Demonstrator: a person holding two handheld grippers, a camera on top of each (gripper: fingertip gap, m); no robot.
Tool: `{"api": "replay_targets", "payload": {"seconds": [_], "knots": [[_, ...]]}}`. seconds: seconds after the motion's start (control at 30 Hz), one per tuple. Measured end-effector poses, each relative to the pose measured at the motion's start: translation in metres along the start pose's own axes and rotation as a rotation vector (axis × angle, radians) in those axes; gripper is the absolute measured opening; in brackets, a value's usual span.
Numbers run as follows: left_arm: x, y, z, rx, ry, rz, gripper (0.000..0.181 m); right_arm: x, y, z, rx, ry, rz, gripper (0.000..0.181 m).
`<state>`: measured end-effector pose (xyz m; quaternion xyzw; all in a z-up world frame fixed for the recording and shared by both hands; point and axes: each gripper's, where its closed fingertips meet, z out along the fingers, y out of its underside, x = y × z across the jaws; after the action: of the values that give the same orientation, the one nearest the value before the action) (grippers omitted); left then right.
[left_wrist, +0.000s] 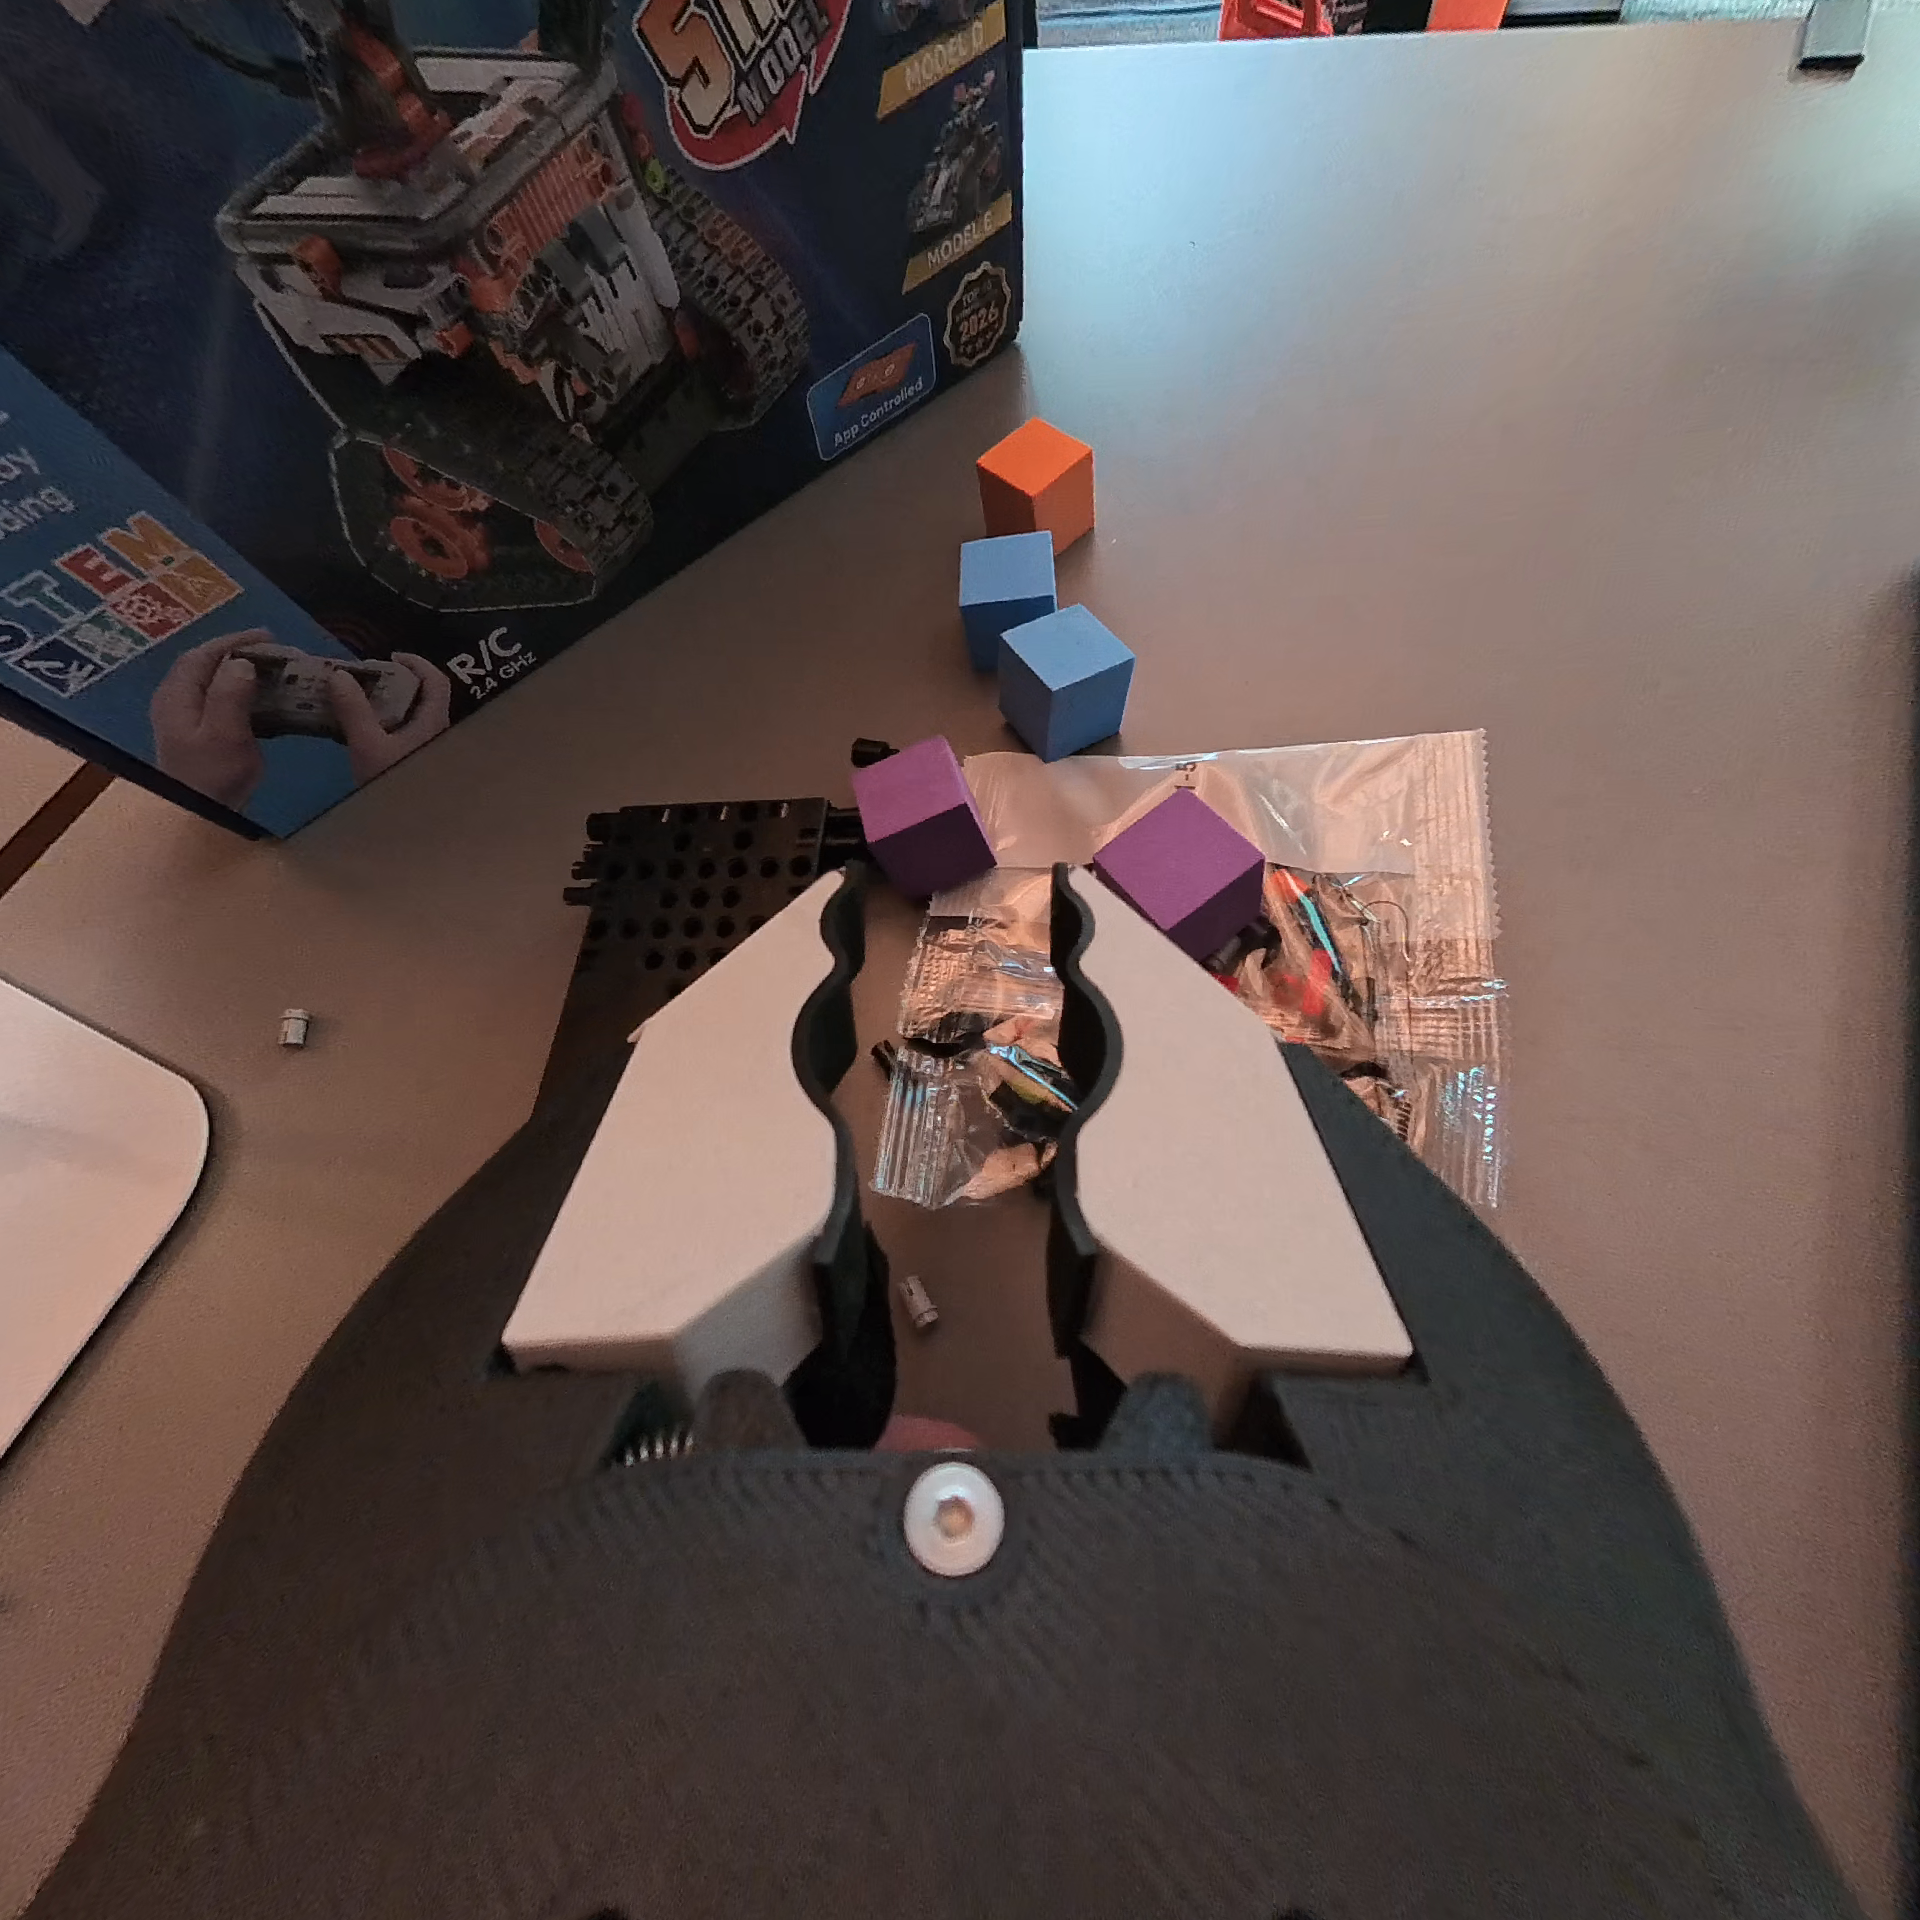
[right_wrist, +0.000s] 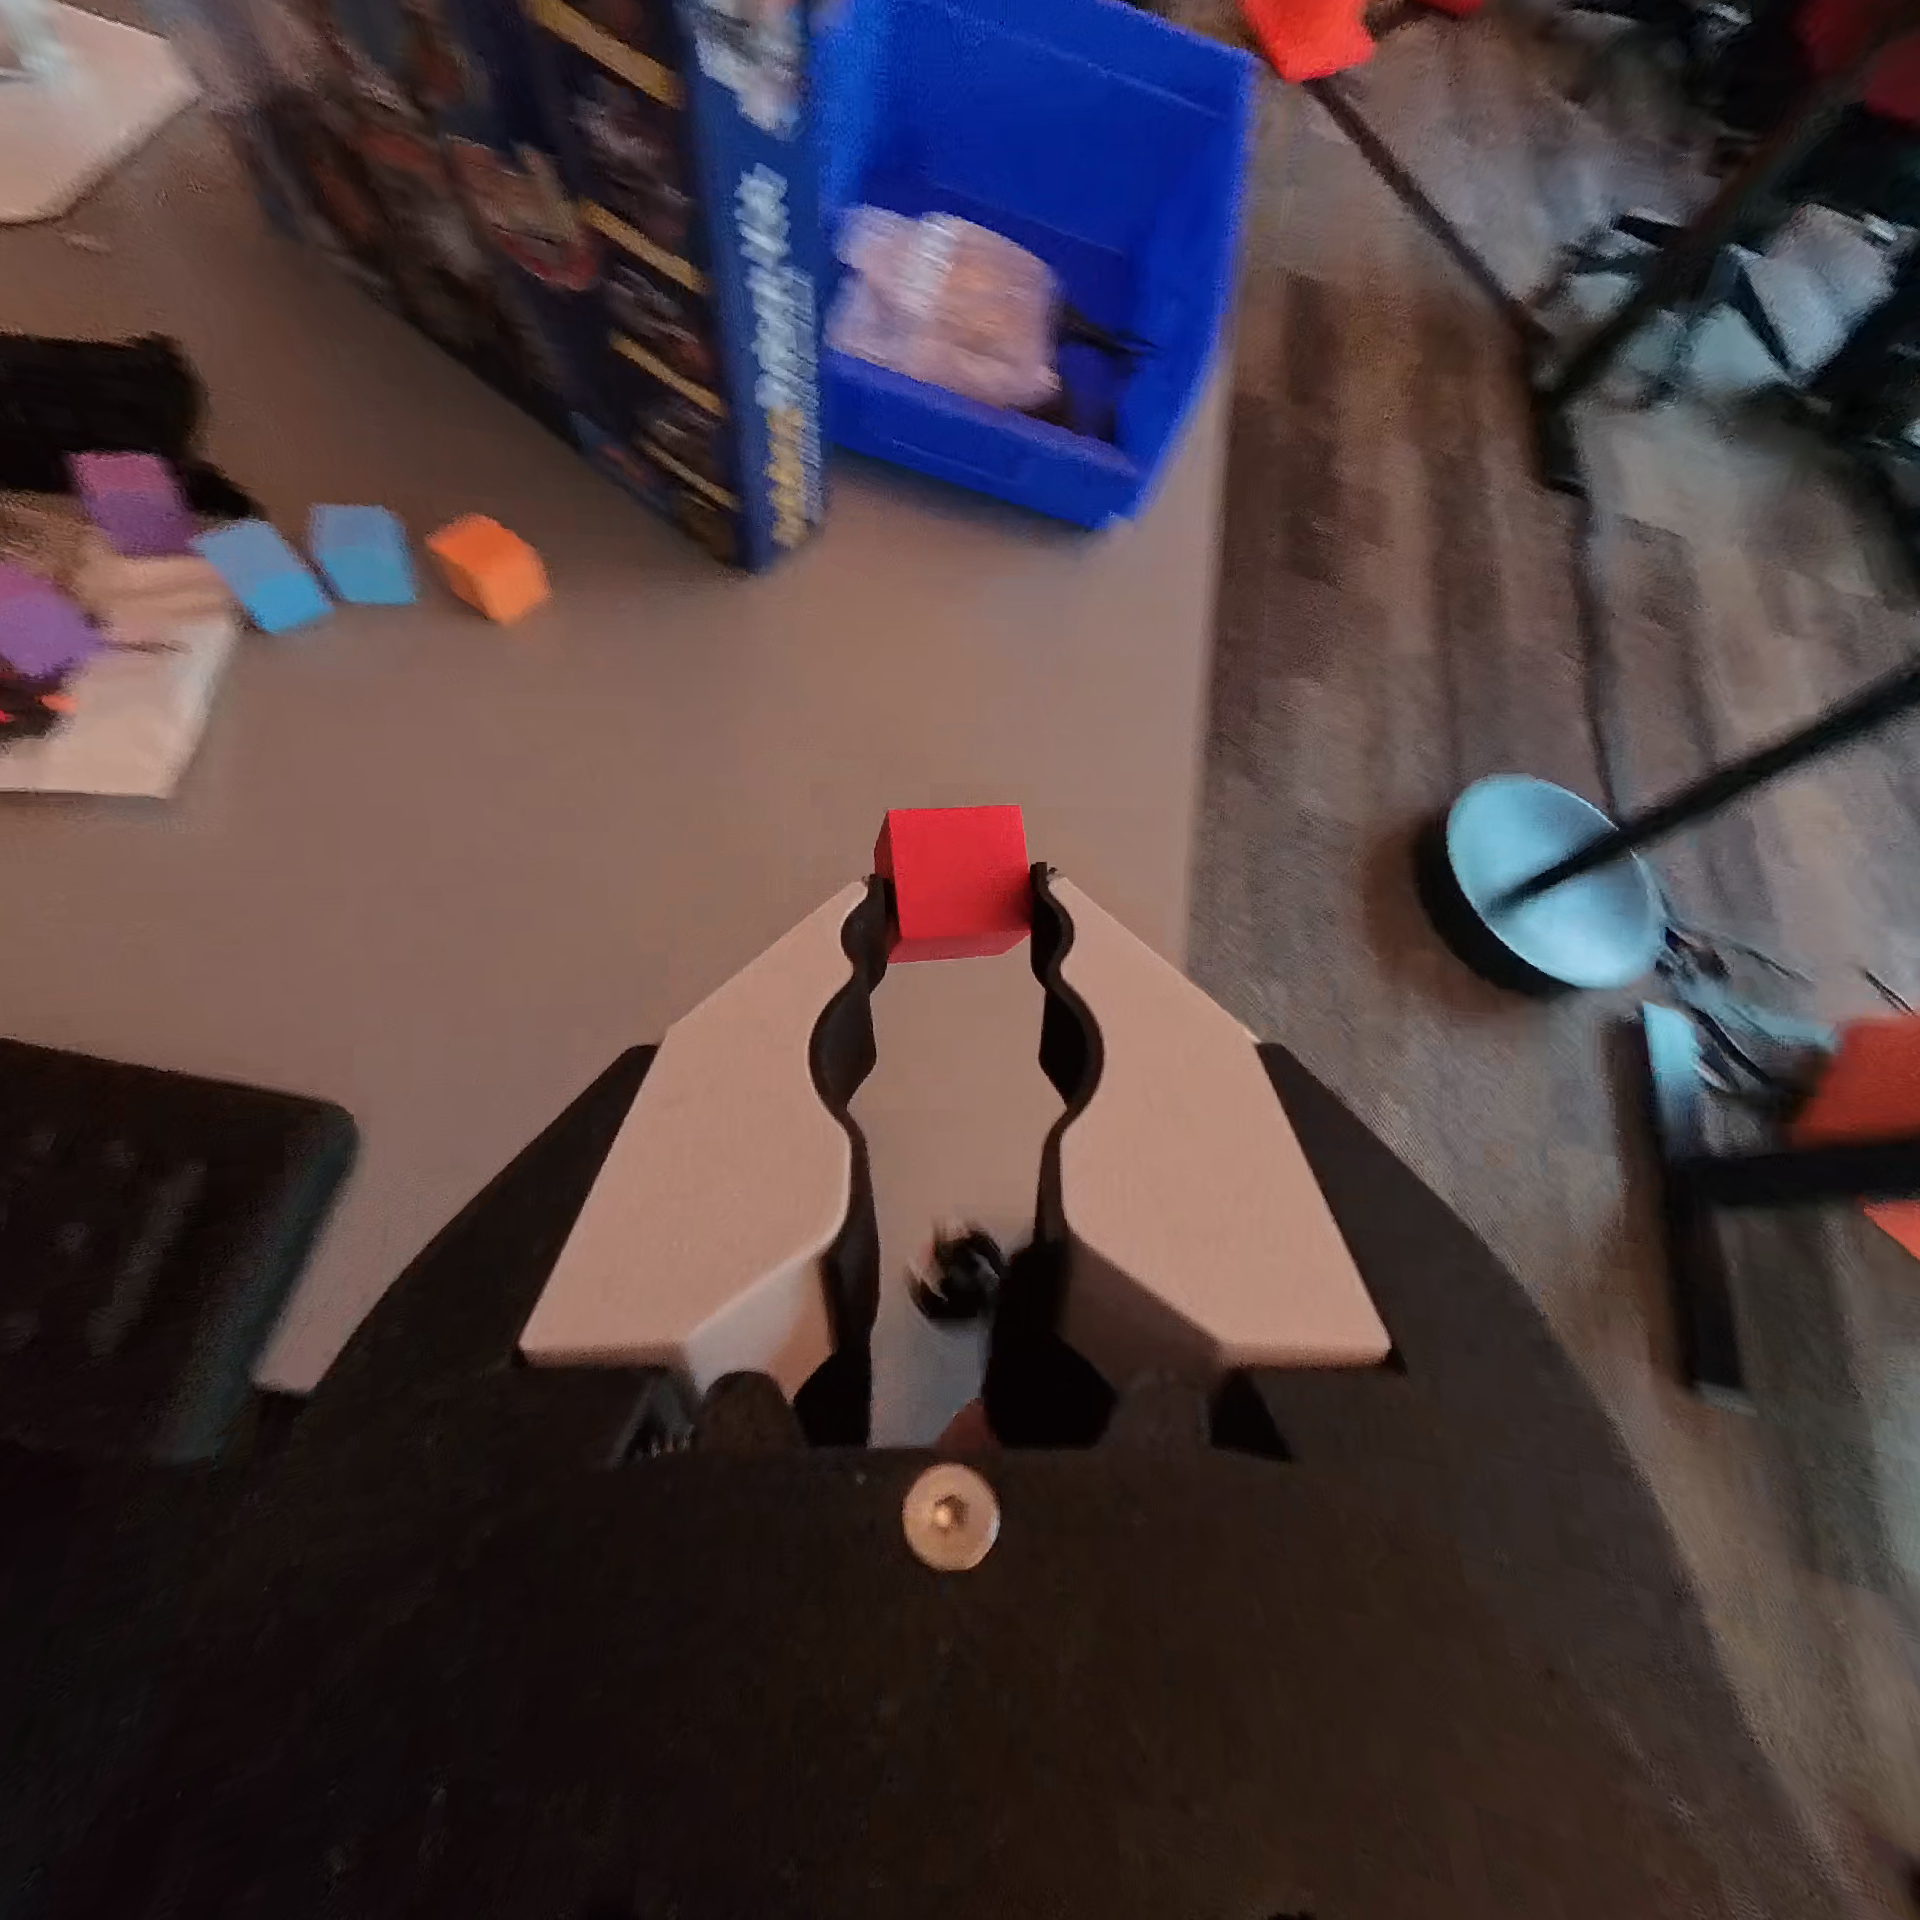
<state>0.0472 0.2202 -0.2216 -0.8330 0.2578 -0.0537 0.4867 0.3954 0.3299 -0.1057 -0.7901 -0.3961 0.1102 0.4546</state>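
1. Left gripper: fingers apart, holding nothing, hanging over a small clear bag of parts on the grey table.
2. About its tips: two purple cubes, one lying on a larger clear plastic bag of small red and black pieces. A black perforated plate lies just left, partly hidden by the left finger.
3. Farther off: two blue cubes touching, then an orange cube just beyond. A small metal bushing sits apart at left; another lies between the fingers.
4. Right gripper: fingers clamped on a red cube, held at the tips above the table near its edge.
5. Containers: a blue bin stands against the printed toy box; inside, a clear bag of pale pieces, blurred.
6. Toy box stands upright behind the cubes.
7. Room: wood-look floor right of the table, with a round stand base and dark pole. Right wrist view motion-blurred.
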Motion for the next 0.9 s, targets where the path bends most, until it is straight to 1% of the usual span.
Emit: {"api": "replay_targets", "payload": {"seconds": [0.1,0.2,0.3,0.47,0.6,0.67,0.73,0.8,0.83,0.9], "knots": [[0.001,-0.001,0.001,0.0,0.002,0.001,0.034,0.046,0.038,-0.04,-0.044,0.086,0.076,0.026],[0.003,0.0,0.002,-0.005,0.004,0.008,0.034,0.071,0.068,-0.058,-0.088,0.127,0.124,0.026],[0.002,0.001,0.002,-0.007,0.002,0.005,0.035,0.08,0.09,-0.055,-0.139,0.118,0.158,0.026],[0.001,0.002,0.0,-0.008,-0.003,0.001,0.034,0.088,0.112,-0.042,-0.199,0.108,0.199,0.026],[0.001,0.002,0.001,-0.008,0.0,0.002,0.034,0.089,0.112,-0.042,-0.196,0.095,0.21,0.028],[0.002,0.002,0.002,-0.011,0.003,0.004,0.034,0.089,0.11,-0.045,-0.201,0.097,0.2,0.038],[0.002,0.002,0.002,-0.009,0.002,0.004,0.034,0.09,0.102,-0.051,-0.177,0.109,0.195,0.042],[0.001,0.001,0.001,-0.007,0.0,0.0,0.034,0.088,0.086,-0.06,-0.133,0.145,0.161,0.044],[0.001,0.001,0.002,-0.007,-0.001,-0.001,0.034,0.08,0.073,-0.061,-0.098,0.137,0.136,0.043],[0.0,0.002,0.002,-0.009,-0.002,-0.003,0.034,0.046,0.044,-0.05,-0.041,0.058,0.086,0.042]]}}
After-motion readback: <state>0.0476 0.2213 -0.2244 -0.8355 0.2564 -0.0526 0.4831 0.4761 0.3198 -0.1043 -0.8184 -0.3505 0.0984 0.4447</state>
